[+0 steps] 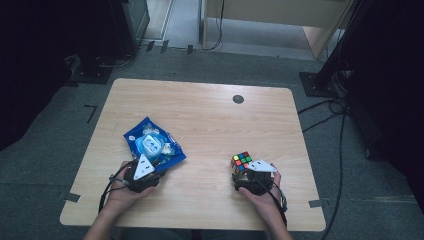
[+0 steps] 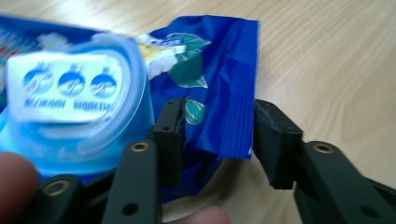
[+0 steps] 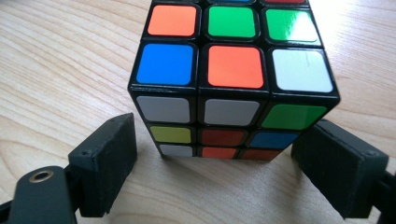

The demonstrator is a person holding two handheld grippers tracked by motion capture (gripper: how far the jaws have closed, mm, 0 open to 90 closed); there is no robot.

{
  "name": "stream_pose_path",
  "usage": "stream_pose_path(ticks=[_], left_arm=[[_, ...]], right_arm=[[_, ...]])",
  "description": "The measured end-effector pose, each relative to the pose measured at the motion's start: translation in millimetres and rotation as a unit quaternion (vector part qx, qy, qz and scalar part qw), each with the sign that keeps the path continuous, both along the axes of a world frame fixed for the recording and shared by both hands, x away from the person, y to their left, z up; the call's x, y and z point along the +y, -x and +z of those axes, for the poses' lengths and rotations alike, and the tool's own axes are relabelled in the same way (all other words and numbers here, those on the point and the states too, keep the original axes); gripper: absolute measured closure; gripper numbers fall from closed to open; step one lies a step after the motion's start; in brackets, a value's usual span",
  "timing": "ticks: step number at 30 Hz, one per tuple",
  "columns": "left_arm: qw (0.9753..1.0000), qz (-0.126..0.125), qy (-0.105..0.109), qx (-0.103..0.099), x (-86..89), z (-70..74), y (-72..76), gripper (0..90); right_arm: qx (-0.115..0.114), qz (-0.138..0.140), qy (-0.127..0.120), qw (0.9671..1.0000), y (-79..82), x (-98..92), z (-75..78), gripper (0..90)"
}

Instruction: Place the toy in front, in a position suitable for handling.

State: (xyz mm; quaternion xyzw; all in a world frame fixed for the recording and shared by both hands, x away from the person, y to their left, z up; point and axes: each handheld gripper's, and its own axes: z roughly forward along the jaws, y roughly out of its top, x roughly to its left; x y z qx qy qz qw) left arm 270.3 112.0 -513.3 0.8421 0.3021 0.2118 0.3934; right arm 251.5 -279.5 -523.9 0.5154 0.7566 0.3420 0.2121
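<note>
While the left gripper [image 2: 215, 140] spreads its fingers around the blue packet's [image 2: 219, 88] edge, the right gripper [image 3: 215, 172] gapes wide beside the puzzle cube [image 3: 231, 79], unclenched.

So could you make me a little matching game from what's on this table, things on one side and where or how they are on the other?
Things:
1. blue plastic wipes packet
2. multicoloured puzzle cube
3. small round dark disc
4. pale wooden table

Places or states:
A. set in the tabletop near the far edge
B. carries everything else
C. its crinkled end sits between the jaws of the left tool
D. stands just beyond the open jaws of the right tool

Pairs: 1-C, 2-D, 3-A, 4-B
</note>
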Motion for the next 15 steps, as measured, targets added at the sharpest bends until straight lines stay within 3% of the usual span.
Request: stream_pose_path(ticks=[4, 5, 7, 9, 11, 12, 13, 14, 15], left_arm=[[0.9987, 0.012, 0.027, 0.04, 24.9, 4.2, 5.0, 47.7], [0.9987, 0.012, 0.027, 0.04, 24.9, 4.2, 5.0, 45.4], [0.997, 0.012, 0.055, 0.053, 32.3, 8.0, 5.7, 39.2], [0.9949, 0.026, 0.083, 0.05, 36.9, 17.7, 3.3, 36.8], [0.994, 0.037, 0.095, 0.039, 37.3, 24.1, -0.5, 34.1], [0.9935, 0.053, 0.095, 0.032, 36.3, 26.5, -3.9, 32.1], [0.9935, 0.053, 0.095, 0.032, 36.3, 26.5, -3.9, 31.6], [0.9918, 0.083, 0.093, 0.027, 34.3, 27.3, -11.3, 30.8], [0.9918, 0.083, 0.093, 0.027, 34.3, 27.3, -11.3, 30.2]], right_arm=[[0.0, 0.0, 0.001, 1.0, -0.1, 0.3, 0.0, 14.3], [0.0, 0.0, 0.001, 1.0, -0.1, 0.3, 0.0, 14.3], [0.0, 0.0, 0.0, 1.0, -0.1, 0.3, 0.0, 14.3], [0.0, 0.0, 0.0, 1.0, -0.1, 0.3, 0.0, 14.3], [0.0, 0.0, 0.001, 1.0, -0.1, 0.3, -0.1, 14.3], [0.0, -0.001, 0.0, 1.0, -0.1, 0.3, -0.1, 14.3], [0.0, -0.001, 0.0, 1.0, -0.1, 0.3, 0.0, 14.3], [0.0, -0.001, 0.0, 1.0, 0.0, 0.4, 0.0, 14.4], [0.0, -0.001, 0.0, 1.0, 0.0, 0.4, 0.0, 14.4]])
